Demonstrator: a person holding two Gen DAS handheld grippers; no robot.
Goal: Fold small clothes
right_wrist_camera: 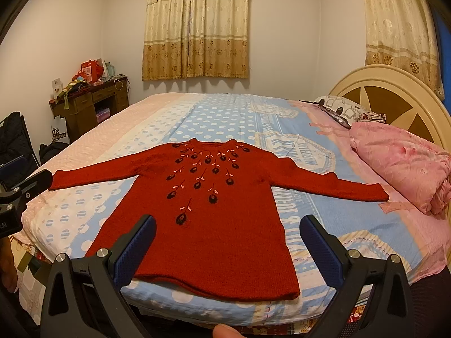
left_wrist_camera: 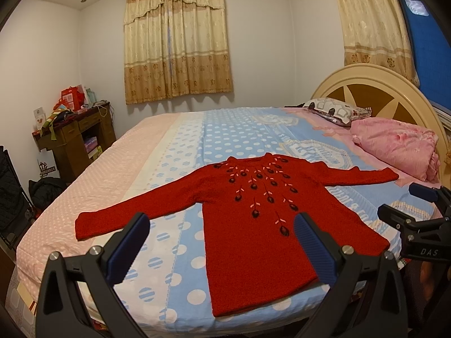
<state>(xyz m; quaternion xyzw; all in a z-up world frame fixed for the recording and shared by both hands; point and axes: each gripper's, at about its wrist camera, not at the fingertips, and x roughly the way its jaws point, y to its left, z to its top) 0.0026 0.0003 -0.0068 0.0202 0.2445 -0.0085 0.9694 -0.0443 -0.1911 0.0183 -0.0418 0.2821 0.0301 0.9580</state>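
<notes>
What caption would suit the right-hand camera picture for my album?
Open tongs hover over a red sweater spread flat, sleeves out, on a bed.

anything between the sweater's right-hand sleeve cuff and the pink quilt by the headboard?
Only bare sheet: in the right wrist view, pink bedsheet separates the red sweater cuff from the folded pink quilt. The left wrist view shows the same.

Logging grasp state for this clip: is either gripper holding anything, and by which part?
Nothing is held. The left gripper and right gripper are both open above the near edge of the bed, clear of the red sweater, which lies spread flat.
</notes>
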